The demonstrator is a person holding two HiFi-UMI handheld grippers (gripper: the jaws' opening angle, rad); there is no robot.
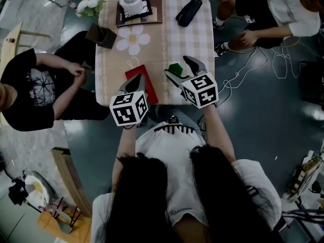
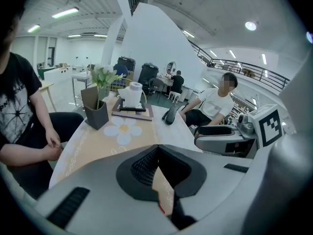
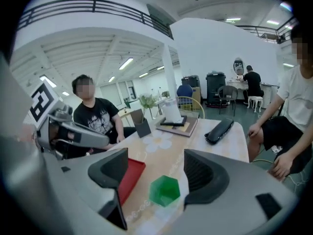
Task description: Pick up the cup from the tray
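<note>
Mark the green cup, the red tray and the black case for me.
Green cup [image 3: 165, 190], right gripper view, its front face.
Red tray [image 3: 132, 176], right gripper view, its bare floor.
Black case [image 3: 219, 130], right gripper view, its top middle.

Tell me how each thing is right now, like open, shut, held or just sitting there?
green cup: sitting on the table beside the red tray, not held.
red tray: flat on the table; the part that shows is bare.
right hand-held gripper: open, jaws either side of the green cup, not touching it.
left hand-held gripper: shut, holding nothing.
black pouch: lying on the table.
</note>
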